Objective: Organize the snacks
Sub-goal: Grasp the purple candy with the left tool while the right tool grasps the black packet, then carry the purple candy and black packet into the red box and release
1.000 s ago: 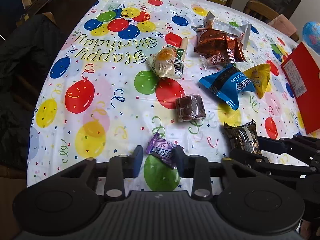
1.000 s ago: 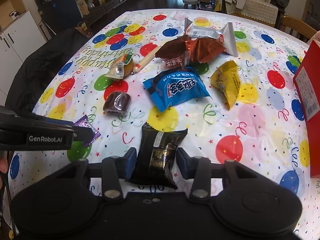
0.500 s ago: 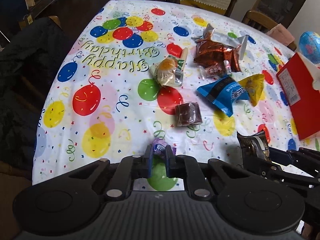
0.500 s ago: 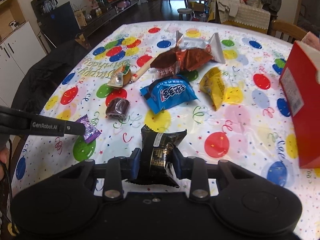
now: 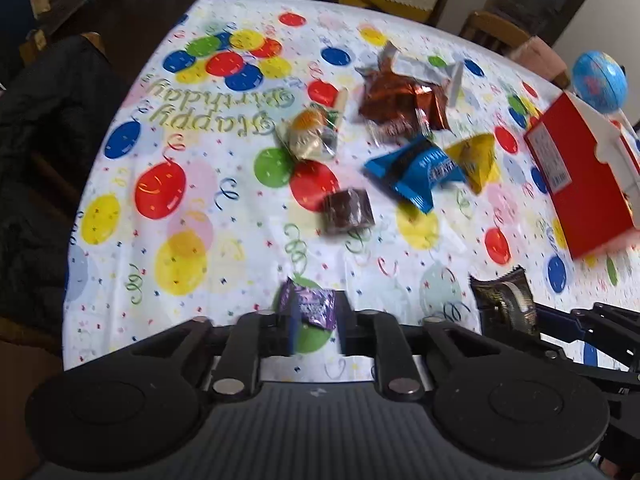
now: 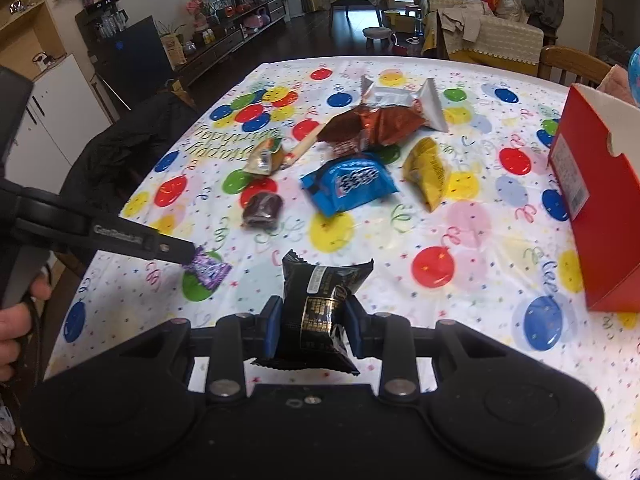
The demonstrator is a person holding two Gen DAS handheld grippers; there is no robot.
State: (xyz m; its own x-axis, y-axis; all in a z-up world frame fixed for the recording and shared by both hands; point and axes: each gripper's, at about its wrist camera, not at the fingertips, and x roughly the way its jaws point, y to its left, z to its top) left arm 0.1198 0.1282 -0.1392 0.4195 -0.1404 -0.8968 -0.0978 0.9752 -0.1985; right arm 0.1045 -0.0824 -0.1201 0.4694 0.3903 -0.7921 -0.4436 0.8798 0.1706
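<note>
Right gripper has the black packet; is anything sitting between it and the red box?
Nothing visible. Between the black packet in the right gripper and the red box lies only bare tablecloth; the yellow packet sits farther back, off that line.

Bare cloth btwn yellow pack & red box; snacks crowd centre.

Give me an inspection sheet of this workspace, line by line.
Surface: balloon-print tablecloth over the table.
Job's things: purple candy and black packet gripped; blue packet, yellow packet, brown snack lying loose; red box upright at right.
Clutter: nothing seen.
Grippers: left gripper shut on candy; right gripper shut on black packet.
Cables: nothing seen.
Surroundings: wooden chair, living room behind.
</note>
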